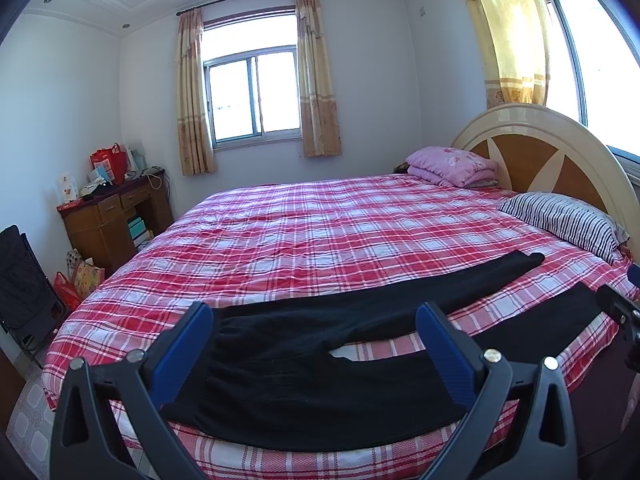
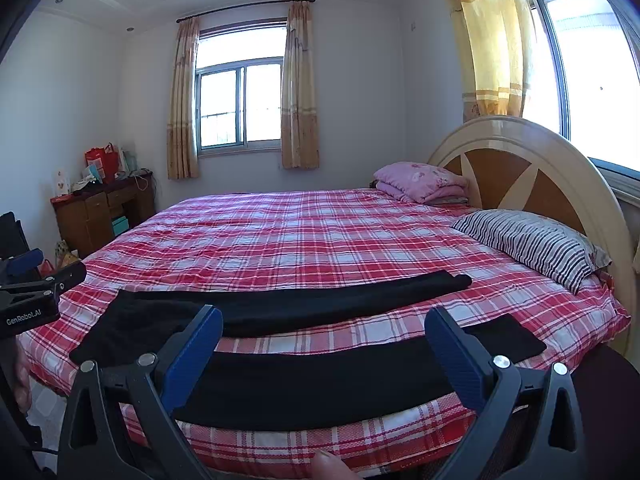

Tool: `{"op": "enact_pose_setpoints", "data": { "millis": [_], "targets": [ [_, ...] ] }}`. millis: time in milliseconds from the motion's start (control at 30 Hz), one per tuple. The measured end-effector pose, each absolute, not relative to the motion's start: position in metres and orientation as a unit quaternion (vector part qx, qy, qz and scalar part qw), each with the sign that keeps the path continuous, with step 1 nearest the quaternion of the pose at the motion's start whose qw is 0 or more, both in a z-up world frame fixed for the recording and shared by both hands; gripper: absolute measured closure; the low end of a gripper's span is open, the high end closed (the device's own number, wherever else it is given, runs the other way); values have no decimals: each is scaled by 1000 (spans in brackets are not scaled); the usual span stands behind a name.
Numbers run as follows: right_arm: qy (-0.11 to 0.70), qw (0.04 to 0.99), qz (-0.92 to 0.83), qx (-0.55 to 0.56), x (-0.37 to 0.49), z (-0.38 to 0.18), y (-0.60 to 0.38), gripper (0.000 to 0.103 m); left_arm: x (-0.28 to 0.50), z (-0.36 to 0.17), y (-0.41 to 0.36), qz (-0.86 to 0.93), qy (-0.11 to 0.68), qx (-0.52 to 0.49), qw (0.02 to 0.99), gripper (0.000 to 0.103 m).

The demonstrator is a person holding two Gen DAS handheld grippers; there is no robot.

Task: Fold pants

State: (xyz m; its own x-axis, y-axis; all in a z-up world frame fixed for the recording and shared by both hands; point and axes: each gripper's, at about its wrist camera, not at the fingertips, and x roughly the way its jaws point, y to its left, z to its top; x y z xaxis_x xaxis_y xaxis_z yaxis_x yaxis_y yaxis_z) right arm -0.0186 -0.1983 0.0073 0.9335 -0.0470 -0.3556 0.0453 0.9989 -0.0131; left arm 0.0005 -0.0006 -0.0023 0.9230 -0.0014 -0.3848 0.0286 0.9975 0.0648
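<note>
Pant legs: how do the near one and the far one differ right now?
The near leg lies along the bed's edge; the far leg lies further in. The near leg's cuff looks squarer and wider, the far one's narrower. Both are black, flat, unfolded, and joined at the waist.

Black pants (image 1: 304, 364) spread flat on the near edge of the bed

The pants (image 2: 304, 380) are plain black, of soft matte cloth, and lie unfolded on the red-and-white plaid cover with both legs open in a narrow V. The waist end sits to the left, the legs run to the right. The far leg stretches straight across the cover; the near leg lies along the mattress edge, a strip of plaid showing between them
</note>
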Motion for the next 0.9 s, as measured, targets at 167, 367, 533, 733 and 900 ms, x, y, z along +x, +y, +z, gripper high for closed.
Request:
{"op": "enact_pose_setpoints", "data": {
  "millis": [167,367,533,733,900],
  "targets": [
    [186,982,-23,-3,-16,4,-199,1,0,-2,-1,-8,197,36,980,0],
    [186,982,-22,-4,-16,2,-198,1,0,-3,-1,-7,198,36,980,0],
    [188,982,-21,-3,-16,1,-199,1,1,-4,-1,-8,199,34,979,0],
    [189,982,-20,-5,-15,0,-198,1,1,-4,-2,-7,199,34,979,0],
    [190,982,-20,-5,-14,0,-199,1,2,-4,-1,-7,200,33,979,0]
  ]
}}
